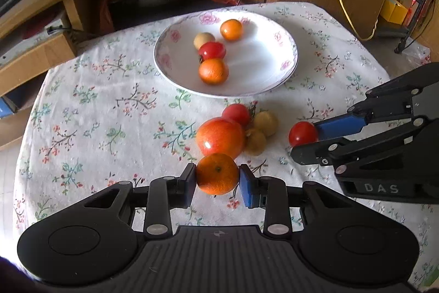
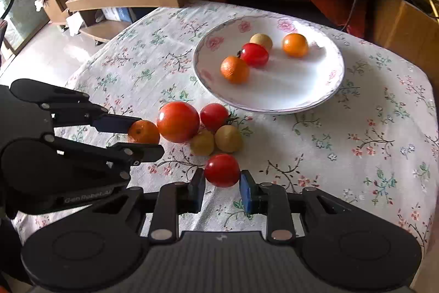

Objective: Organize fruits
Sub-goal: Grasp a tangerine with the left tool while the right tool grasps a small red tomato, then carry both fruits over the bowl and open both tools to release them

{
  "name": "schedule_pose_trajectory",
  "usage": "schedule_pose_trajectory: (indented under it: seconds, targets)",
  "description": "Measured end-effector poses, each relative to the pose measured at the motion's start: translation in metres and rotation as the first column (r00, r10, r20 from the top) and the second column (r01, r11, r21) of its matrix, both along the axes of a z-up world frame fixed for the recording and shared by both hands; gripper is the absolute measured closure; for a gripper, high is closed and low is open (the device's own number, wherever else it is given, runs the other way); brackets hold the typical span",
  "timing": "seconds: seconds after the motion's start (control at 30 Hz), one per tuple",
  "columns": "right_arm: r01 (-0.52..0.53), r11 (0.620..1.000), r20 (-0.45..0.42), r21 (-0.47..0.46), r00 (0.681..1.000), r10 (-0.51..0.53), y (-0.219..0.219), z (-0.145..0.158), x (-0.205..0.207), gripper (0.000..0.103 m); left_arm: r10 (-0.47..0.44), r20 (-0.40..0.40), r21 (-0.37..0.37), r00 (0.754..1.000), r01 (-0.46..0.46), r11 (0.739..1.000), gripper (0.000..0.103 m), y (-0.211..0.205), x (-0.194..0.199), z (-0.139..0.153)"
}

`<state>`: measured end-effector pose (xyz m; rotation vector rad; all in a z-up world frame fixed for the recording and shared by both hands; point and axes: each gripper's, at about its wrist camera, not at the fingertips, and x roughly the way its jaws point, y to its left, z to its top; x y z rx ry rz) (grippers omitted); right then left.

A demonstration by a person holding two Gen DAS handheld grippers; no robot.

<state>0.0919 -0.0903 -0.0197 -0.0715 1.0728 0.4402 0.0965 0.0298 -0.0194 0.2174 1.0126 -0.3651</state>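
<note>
Orange mandarin [image 1: 217,173] pinched in my left gripper [image 1: 218,181], small red tomato [image 2: 222,170] in my right gripper [image 2: 222,190], both bound for the white floral plate [image 1: 274,78].

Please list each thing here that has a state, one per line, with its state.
left tool: closed on the orange.
orange: gripped, beside the big tomato.
right tool: closed on the small tomato.
small tomato: gripped.
big tomato: loose on the cloth.
plate: upright, holding four fruits.
</note>
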Motion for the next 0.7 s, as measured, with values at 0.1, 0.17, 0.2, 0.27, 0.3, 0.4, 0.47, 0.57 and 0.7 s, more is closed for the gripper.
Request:
schedule_pose_trajectory:
  seconds: [0.1, 0.17, 0.2, 0.27, 0.3, 0.4, 0.47, 0.57, 0.7]
  targets:
    - [0.012, 1.000, 0.007, 0.004, 1.000, -0.012, -0.001, 0.003, 0.001, 0.076, 0.003, 0.009, -0.010, 1.000, -0.003, 1.000, 0.062, -0.005, 0.002, 0.003]
    - [0.016, 1.000, 0.012, 0.008, 1.000, -0.017, -0.001, 0.005, 0.003, 0.076, 0.006, 0.015, -0.005, 1.000, -0.006, 1.000, 0.062, -0.008, 0.003, 0.004]
    - [0.018, 1.000, 0.015, 0.010, 1.000, -0.019, -0.001, 0.006, 0.004, 0.076, 0.009, 0.017, -0.004, 1.000, -0.009, 1.000, 0.062, -0.010, 0.004, 0.005]
    - [0.029, 1.000, 0.025, 0.008, 0.999, -0.029, -0.002, 0.008, 0.006, 0.076, 0.019, 0.017, -0.012, 1.000, -0.019, 1.000, 0.062, -0.010, 0.007, 0.006]
    - [0.034, 0.999, 0.026, 0.013, 0.999, -0.034, -0.004, 0.010, 0.007, 0.076, 0.020, 0.020, -0.014, 1.000, -0.020, 1.000, 0.062, -0.012, 0.008, 0.008]
    - [0.048, 0.999, 0.032, 0.021, 0.998, -0.048, -0.009, 0.013, 0.011, 0.076, 0.025, 0.028, -0.019, 0.999, -0.024, 1.000, 0.062, -0.014, 0.012, 0.010]
    - [0.055, 0.998, 0.036, 0.026, 0.998, -0.056, -0.011, 0.014, 0.013, 0.076, 0.029, 0.031, -0.024, 0.999, -0.028, 0.999, 0.062, -0.015, 0.015, 0.012]
    - [0.065, 0.997, 0.041, 0.032, 0.997, -0.066, -0.014, 0.017, 0.016, 0.076, 0.032, 0.037, -0.028, 0.999, -0.031, 0.999, 0.062, -0.017, 0.019, 0.014]
    - [0.079, 0.996, 0.050, 0.036, 0.996, -0.081, -0.018, 0.020, 0.021, 0.076, 0.039, 0.045, -0.029, 0.998, -0.037, 0.999, 0.062, -0.020, 0.027, 0.017]
